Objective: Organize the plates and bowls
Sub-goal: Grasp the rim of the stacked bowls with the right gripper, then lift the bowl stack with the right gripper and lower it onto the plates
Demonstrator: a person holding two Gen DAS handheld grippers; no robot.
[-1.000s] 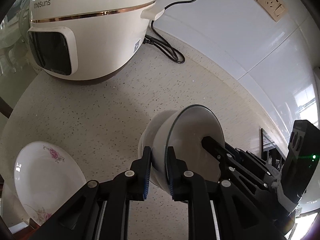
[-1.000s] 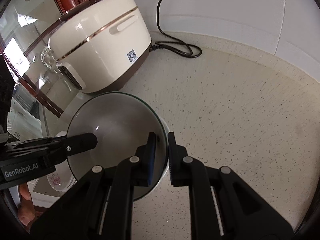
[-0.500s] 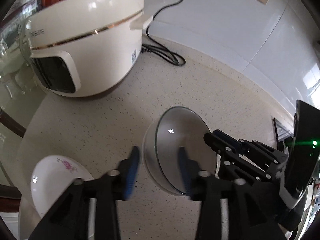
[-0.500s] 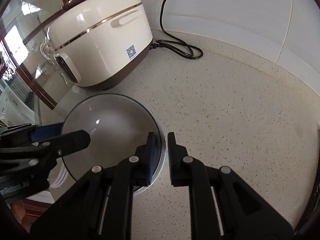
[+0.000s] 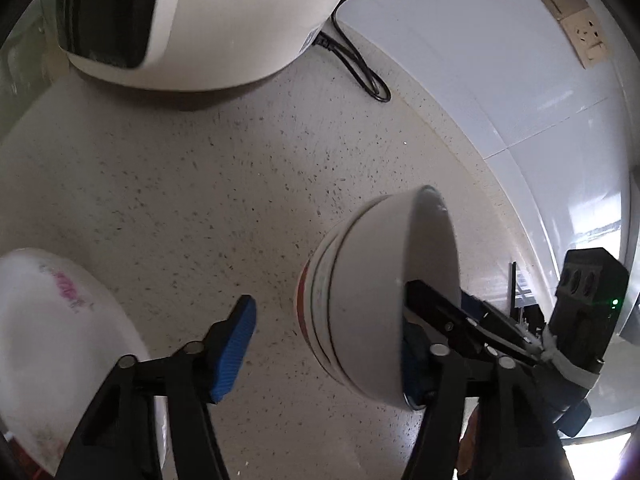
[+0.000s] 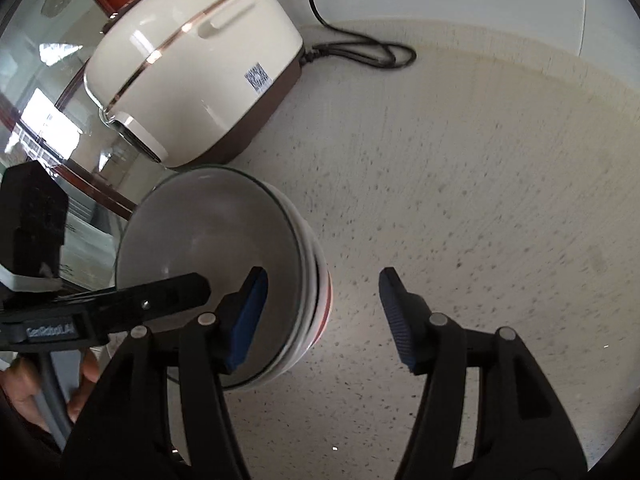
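A white bowl with a thin dark rim [image 5: 432, 264] sits nested on a stack of white bowls with a red band [image 5: 316, 308] on the speckled counter. My left gripper [image 5: 328, 328] straddles the near wall of the stack. Its jaws are opening: one blue pad [image 5: 236, 344] stands clear to the left and the other is inside the bowl. In the right wrist view my right gripper [image 6: 320, 308] straddles the opposite wall of the bowl [image 6: 208, 248]. It is opening too, with its right pad [image 6: 394, 316] well off the stack. A white floral plate [image 5: 52, 340] lies at the left.
A cream rice cooker [image 6: 192, 60] stands behind the bowls, and its black cord [image 6: 360, 48] lies coiled on the counter beside it. Wall sockets [image 5: 580, 32] sit on the white wall. A glass cabinet with a wooden frame [image 6: 48, 92] is at the left. A hand [image 6: 24, 392] shows.
Both grippers were shut on the top bowl's rim and have let go, the left one first. Both have sunk closer to the counter, and the bowl now rests in the stack.
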